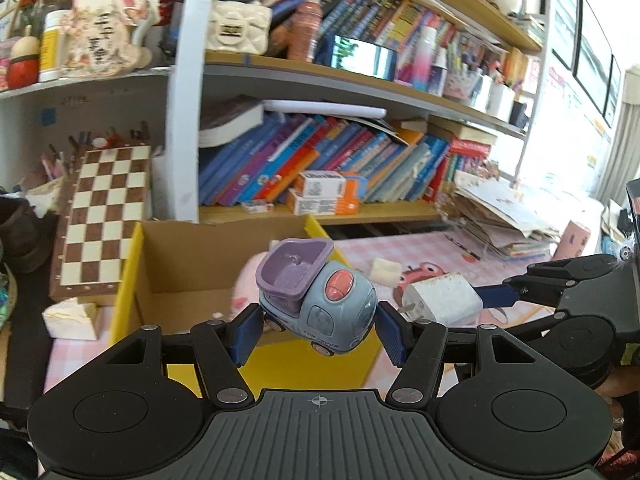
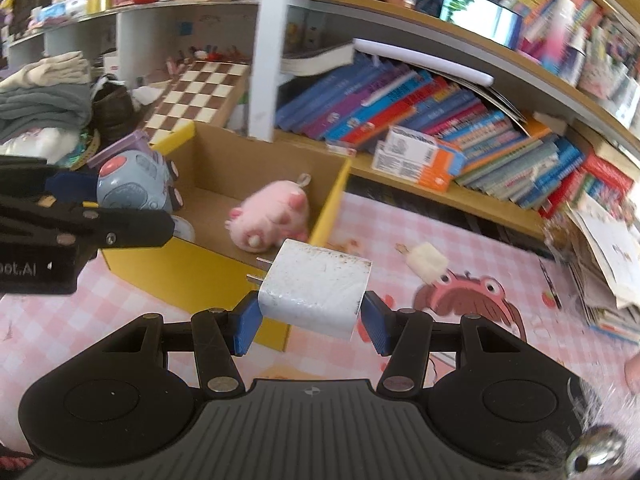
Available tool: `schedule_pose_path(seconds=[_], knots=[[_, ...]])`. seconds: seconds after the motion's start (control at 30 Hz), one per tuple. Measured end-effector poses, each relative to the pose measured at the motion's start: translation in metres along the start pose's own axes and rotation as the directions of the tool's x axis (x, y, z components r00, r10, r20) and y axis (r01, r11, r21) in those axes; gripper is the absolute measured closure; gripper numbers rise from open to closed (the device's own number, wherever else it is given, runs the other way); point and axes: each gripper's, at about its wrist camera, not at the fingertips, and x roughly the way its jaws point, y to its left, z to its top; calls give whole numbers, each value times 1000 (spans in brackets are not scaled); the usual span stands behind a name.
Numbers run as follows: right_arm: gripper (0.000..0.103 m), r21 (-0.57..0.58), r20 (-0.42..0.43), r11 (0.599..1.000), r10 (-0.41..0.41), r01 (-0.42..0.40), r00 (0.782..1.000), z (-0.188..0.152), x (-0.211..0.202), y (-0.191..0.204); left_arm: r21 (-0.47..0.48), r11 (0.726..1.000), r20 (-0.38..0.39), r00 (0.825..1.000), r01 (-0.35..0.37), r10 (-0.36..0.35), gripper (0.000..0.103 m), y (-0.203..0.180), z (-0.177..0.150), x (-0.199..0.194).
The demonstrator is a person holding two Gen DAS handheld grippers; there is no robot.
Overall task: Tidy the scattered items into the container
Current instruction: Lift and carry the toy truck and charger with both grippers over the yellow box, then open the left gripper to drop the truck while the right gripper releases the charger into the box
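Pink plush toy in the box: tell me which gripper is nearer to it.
Probably the left gripper: it holds the toy truck at the box rim beside the pink plush toy. The right gripper holds the white charger outside the box.

I'm working in what looks like a child's room at home. Wooden shelves (image 1: 360, 76) packed with leaning colourful children's books (image 1: 320, 152) fill the wall, a brown-and-cream chessboard (image 1: 104, 216) leans alongside, and a pink checked cartoon-print mat (image 2: 440, 280) covers the surface.
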Motion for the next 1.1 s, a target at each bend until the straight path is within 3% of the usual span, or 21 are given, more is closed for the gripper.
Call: schedule_pose_path(seconds=[0.33,0.73,1.1], knots=[[51,-71,47,997,42,-39,998,37,16,13,52,995,60,995,-87,84,42,32,28,-1],[51,-137,55,988,78,-69,995,72,49,18,79,992,56,994,-100,96,42,49,46,27],[51,-168,-24,978,120,-122,992,75,92,23,43,995,-60,994,-85,88,42,67,40,76]])
